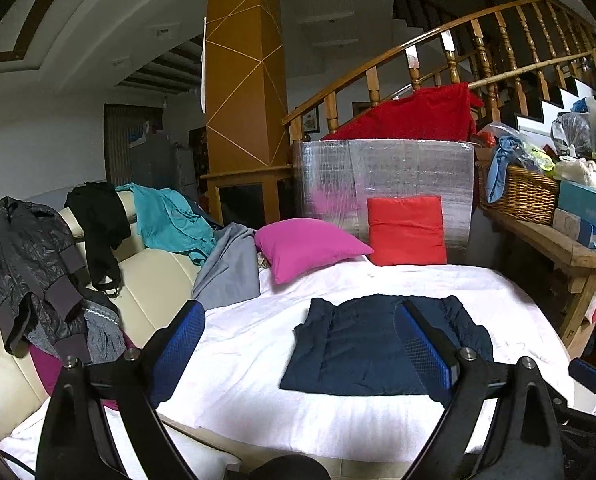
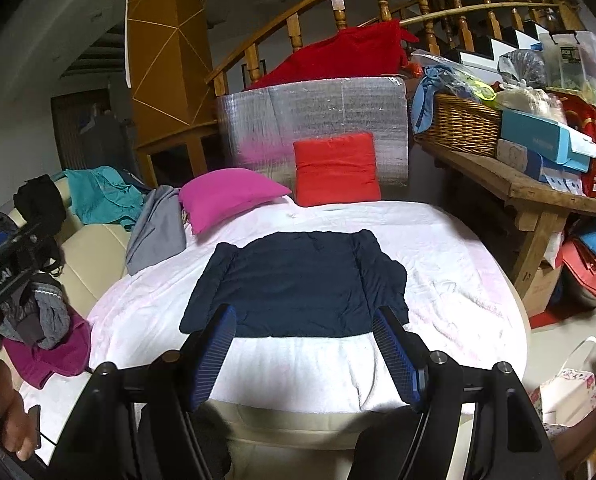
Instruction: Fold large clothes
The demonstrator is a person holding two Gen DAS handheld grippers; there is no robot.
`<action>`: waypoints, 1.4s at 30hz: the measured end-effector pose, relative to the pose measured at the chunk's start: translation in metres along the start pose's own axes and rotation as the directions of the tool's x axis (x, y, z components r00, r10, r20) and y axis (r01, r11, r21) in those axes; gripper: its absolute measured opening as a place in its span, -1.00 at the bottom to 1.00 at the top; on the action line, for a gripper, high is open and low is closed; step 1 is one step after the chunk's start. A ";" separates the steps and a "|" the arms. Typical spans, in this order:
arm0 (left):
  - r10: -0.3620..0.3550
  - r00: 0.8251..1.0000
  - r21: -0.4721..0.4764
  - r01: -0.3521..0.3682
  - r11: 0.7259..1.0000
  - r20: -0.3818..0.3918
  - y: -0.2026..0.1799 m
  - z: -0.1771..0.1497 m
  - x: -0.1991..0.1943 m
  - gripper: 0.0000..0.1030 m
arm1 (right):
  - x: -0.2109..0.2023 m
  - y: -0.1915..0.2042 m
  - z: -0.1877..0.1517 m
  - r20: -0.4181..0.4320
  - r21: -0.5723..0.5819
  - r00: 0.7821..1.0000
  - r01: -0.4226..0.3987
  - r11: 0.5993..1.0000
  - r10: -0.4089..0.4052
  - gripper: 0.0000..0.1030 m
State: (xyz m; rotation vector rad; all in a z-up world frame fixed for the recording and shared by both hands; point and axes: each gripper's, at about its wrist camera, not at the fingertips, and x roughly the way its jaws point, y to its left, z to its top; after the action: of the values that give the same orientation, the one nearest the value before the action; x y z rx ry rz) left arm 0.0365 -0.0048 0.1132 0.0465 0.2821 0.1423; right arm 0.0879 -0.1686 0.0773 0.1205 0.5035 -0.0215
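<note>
White bedsheet [image 2: 438,264] carries a folded navy garment [image 2: 298,284]; no writing legible.

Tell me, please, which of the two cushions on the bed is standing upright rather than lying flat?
The red cushion, which stands propped against the silver foil panel. The magenta cushion to its left lies flat on the white sheet.

Home living rm. Cream sofa [image 1: 149,276] w/ clothes, wooden stair railing [image 1: 450,52], pillows. Cluttered wooden bench [image 2: 538,188] w/ wicker basket [image 2: 458,128].

Garment [image 2: 298,284] on bed [image 2: 458,280], before pillows [image 2: 334,168]
</note>
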 end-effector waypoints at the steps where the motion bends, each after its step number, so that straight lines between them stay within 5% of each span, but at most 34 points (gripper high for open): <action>1: -0.002 1.000 0.001 0.002 1.000 -0.001 0.000 0.000 -0.001 0.86 | 0.001 0.002 -0.001 -0.005 0.001 1.000 -0.002 1.000 0.002 0.44; 42: -0.005 1.000 -0.012 0.005 1.000 0.003 0.005 0.001 -0.012 0.87 | -0.006 0.007 0.002 0.000 0.004 1.000 -0.013 1.000 0.013 0.45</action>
State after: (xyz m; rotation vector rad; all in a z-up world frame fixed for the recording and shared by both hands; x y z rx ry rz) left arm 0.0251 -0.0019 0.1178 0.0341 0.2787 0.1386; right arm 0.0838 -0.1619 0.0829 0.1274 0.5029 -0.0098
